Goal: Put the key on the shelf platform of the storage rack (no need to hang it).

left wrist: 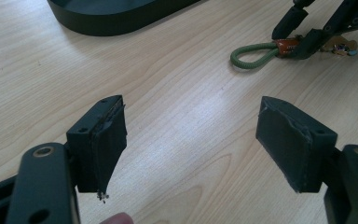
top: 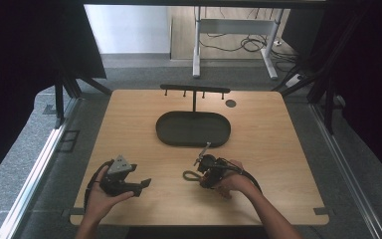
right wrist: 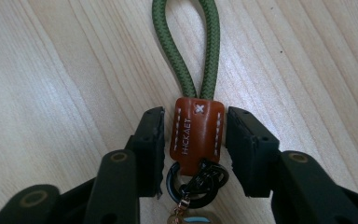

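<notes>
Right gripper [right wrist: 193, 149] straddles a keychain on the table, jaws narrow.

The green braided cord loop keychain with a brown leather tab [right wrist: 196, 133] lies flat on the light wooden table [top: 273, 144], its long axis running toward 12 o'clock in the right gripper view; the pads flank the tab with slim gaps, not yet pressing. The left gripper [left wrist: 191, 140] hovers wide and empty, the keychain at its 1 o'clock. The dark oval tray [top: 165, 130], at 12 o'clock, looks empty.

Bare table [top: 278, 164] all round; only the tray [top: 193, 128] (with rack [top: 194, 90]) blocks the far middle.
</notes>
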Tool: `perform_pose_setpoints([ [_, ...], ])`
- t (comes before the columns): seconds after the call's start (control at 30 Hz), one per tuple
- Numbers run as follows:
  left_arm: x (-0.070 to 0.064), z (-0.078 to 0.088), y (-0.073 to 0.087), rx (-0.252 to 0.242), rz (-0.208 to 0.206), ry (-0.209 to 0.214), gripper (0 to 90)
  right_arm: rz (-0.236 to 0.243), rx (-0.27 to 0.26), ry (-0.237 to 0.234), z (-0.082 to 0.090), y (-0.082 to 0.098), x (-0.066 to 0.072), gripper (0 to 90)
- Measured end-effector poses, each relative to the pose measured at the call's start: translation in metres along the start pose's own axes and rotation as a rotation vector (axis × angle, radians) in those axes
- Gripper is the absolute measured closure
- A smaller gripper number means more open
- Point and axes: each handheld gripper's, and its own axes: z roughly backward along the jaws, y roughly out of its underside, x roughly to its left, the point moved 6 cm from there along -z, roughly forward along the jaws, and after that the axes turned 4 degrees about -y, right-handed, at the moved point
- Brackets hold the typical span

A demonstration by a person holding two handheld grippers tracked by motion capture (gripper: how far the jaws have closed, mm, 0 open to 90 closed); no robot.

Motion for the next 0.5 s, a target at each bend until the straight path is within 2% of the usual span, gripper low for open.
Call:
perform_pose_setpoints([
  [0.2,-0.0002,-0.0003,0.0001,0.001,-0.002,-0.001,24.7,0.001,0.000,0.017,0.0000,-0.0003,-0.0014,65.1],
  [0.43,0.0000,-0.0005,0.0004,0.002,0.003,-0.001,24.8,0.001,0.001,0.023,0.0004,-0.0002,-0.0017,66.3],
  [0.5,0.0000,-0.0005,0.0004,0.002,0.003,-0.002,24.7,-0.012,-0.002,0.024,0.0005,-0.0003,-0.0019,66.4],
])
